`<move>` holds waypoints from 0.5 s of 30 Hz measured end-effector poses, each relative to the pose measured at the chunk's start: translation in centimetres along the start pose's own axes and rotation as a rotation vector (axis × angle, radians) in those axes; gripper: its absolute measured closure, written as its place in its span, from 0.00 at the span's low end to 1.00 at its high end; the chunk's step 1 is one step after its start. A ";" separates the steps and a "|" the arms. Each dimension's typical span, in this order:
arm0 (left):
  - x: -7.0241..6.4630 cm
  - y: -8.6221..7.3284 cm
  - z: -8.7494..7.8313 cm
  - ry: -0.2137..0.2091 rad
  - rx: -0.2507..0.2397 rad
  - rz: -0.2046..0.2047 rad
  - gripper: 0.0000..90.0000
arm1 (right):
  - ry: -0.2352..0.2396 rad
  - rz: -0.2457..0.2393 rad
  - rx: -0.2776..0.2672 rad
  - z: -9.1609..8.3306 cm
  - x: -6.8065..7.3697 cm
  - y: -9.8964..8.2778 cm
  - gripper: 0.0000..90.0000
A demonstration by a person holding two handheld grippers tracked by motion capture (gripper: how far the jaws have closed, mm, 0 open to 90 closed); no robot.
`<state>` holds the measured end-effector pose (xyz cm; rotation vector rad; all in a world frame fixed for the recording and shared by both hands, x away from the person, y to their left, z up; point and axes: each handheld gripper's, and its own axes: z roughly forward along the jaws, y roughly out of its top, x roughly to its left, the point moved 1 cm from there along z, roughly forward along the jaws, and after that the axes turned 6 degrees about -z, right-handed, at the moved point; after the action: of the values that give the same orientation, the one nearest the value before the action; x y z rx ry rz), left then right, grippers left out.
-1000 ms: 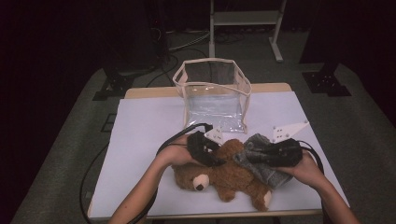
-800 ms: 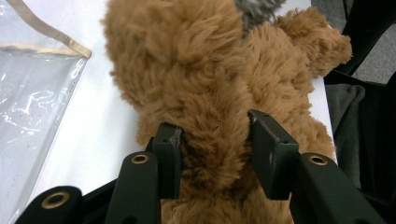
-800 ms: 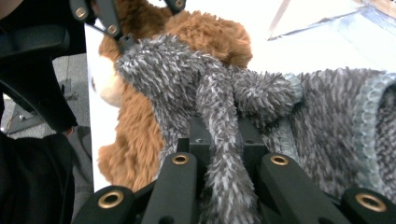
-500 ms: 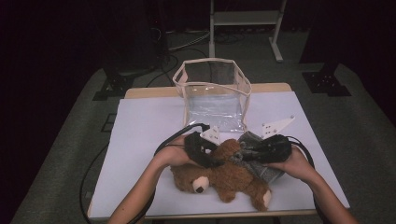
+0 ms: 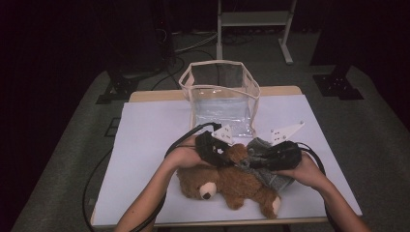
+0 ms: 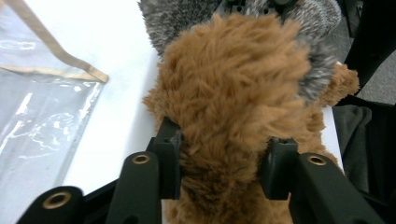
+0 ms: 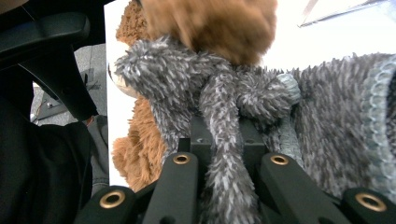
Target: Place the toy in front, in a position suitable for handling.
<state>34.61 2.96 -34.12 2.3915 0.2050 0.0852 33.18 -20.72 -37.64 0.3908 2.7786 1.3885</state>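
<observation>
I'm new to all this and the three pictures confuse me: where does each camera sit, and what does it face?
High view: above the table's near side, looking forward and down; both forearms, left claw, right claw.
Left gripper view: on that claw, facing the teddy bear between its jaws.
Right gripper view: on that claw, facing the grey knit garment it clamps.
All share bear and garment.

The high view looks down over the table [image 5: 145,145]; both gripper views sit close against the teddy bear [image 6: 233,84].
</observation>
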 end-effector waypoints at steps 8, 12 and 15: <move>-0.5 -3.4 -2.7 0.064 -0.043 -0.044 0.68 | -0.004 -0.006 0.023 0.0 0.0 0.3 0.90; -0.6 -4.9 -3.0 0.074 -0.041 -0.074 0.70 | -0.008 -0.008 0.040 0.1 -0.1 0.6 0.90; -0.7 -5.7 -3.0 0.071 -0.064 -0.103 0.72 | -0.017 -0.015 0.068 0.2 -0.1 1.2 0.89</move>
<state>32.87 8.95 -35.78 2.3115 0.3531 0.1274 33.57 -19.96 -36.82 0.3801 2.8148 1.2837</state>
